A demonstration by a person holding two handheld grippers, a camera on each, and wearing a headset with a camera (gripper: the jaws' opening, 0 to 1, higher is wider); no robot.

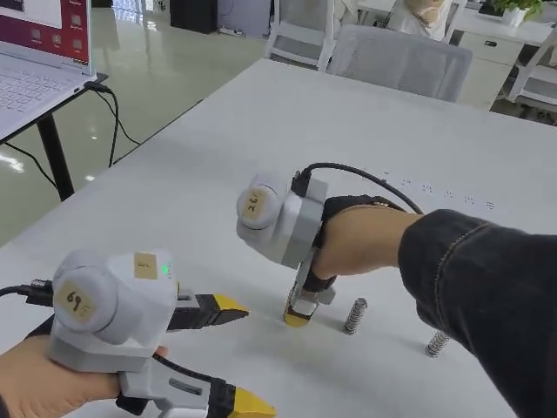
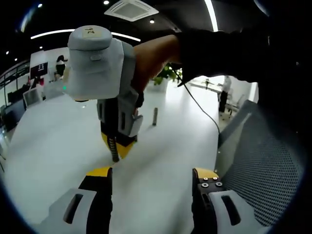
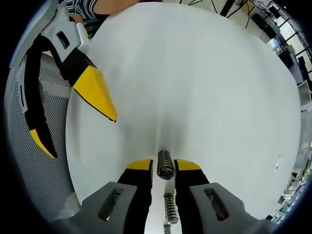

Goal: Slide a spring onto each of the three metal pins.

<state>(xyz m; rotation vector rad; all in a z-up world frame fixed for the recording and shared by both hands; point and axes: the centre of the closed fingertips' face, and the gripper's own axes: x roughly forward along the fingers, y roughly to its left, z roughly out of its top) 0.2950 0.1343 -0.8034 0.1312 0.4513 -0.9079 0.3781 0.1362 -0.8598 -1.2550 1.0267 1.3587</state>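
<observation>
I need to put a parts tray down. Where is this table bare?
Bare: the wide stretch of table between the right gripper and the far chair. Crowded: the near part, with the left gripper, the right gripper's held spring, and two standing springs beside it.

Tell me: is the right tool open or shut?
Shut on a spring: the right tool's yellow tips touch its coils on both sides.

White table [image 1: 261, 131], open laptop [image 1: 35, 83], grey chair [image 1: 396, 61], glossy floor [image 1: 165, 61]

surface: white table [image 1: 218, 148] | on it: upright spring [image 1: 355, 315]; second spring [image 1: 438, 342] nearby, apart
</observation>
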